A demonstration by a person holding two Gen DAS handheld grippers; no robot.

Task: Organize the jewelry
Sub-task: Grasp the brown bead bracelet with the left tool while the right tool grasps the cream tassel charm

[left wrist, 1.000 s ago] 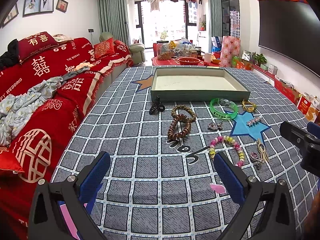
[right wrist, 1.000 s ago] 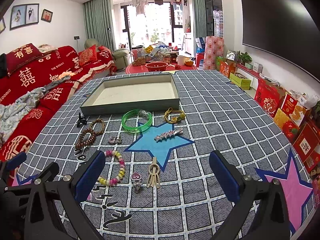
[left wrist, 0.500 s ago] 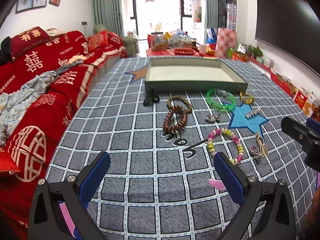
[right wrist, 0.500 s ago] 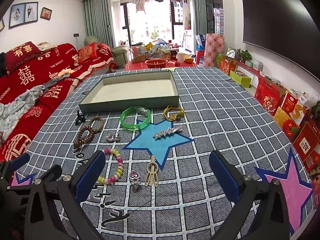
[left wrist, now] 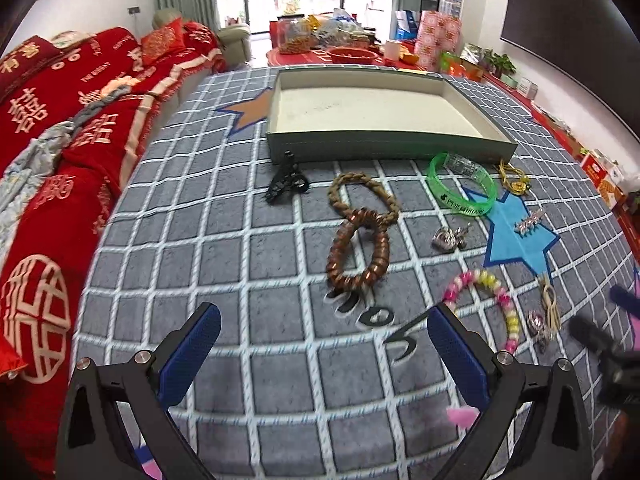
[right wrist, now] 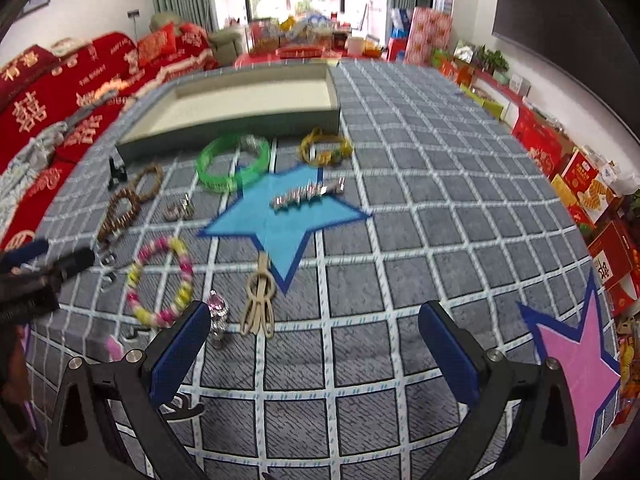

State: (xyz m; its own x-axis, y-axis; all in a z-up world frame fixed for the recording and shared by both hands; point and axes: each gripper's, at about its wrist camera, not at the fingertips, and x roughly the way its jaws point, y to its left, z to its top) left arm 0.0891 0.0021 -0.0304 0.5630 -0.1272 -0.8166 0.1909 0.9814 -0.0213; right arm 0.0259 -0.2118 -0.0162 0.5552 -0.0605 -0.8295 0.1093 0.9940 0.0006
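An empty green-sided tray lies at the far side of a grey checked mat. Jewelry lies in front of it: a brown bead bracelet, a braided bracelet, a black clip, a green bangle, a gold cord, a rhinestone hair clip, a pink-and-yellow bead bracelet, a beige clip. My left gripper is open and empty, short of the brown bracelet. My right gripper is open and empty, near the beige clip.
A red-covered sofa runs along the mat's left edge. Red boxes stand along the right wall. A blue star and a pink star are printed on the mat. Cluttered tables stand beyond the tray.
Both grippers have moved forward and lower toward the jewelry, which now looks larger and nearer. Both stay open and empty.
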